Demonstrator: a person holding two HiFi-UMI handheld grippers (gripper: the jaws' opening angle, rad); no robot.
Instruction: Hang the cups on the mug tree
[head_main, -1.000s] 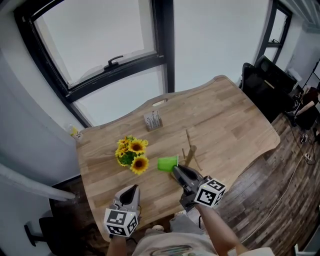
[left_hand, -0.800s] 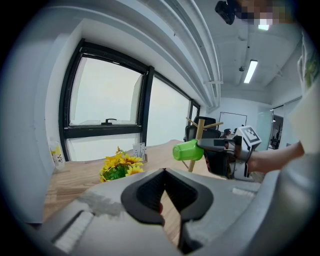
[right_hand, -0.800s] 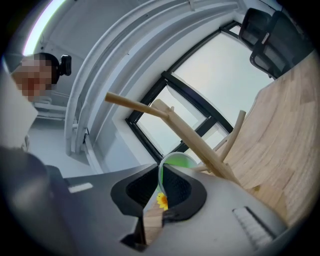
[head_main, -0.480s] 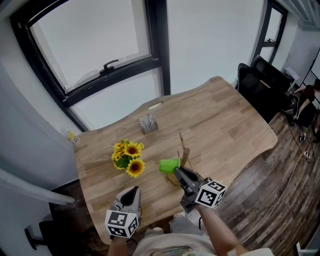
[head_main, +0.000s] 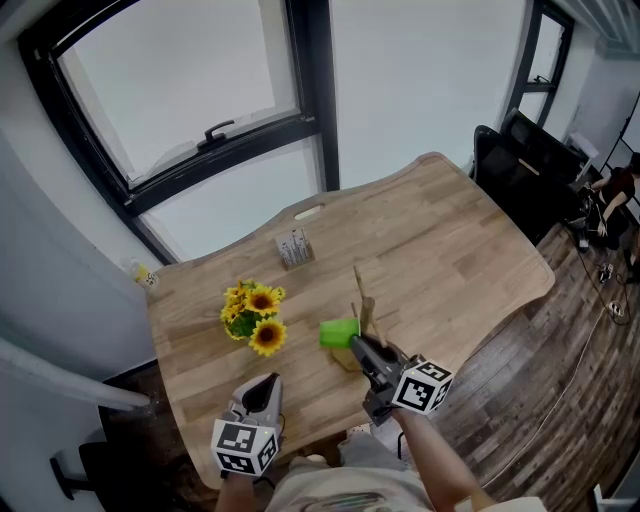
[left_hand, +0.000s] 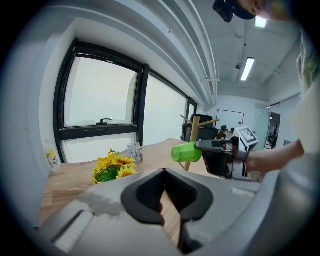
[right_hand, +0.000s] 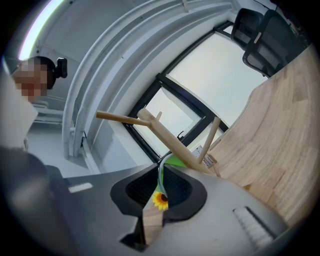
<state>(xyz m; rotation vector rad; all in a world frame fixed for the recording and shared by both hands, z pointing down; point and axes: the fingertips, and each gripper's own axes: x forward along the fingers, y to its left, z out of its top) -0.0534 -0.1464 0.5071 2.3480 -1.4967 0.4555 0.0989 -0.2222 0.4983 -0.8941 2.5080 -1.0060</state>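
Wooden table (head_main: 450, 230) w/ green cup (head_main: 338, 333) (glossy)

**Daylit scene through wide-angle optics**

Bright and even throughout. Lit mainly by flat daylight through the large window (head_main: 190, 90), blown out to plain white in every view. Supplemented by a ceiling strip lamp (left_hand: 247, 69), glaring in the left gripper view. Only faint, soft shadows on the pale wooden table (head_main: 450, 240). Strongly bowed at the edges in both gripper views, inside a dark circular vignette. Soft on the near housings of the left gripper (left_hand: 164, 172) and right gripper (right_hand: 161, 170); crisp on the green cup (left_hand: 186, 152) at mid-distance.
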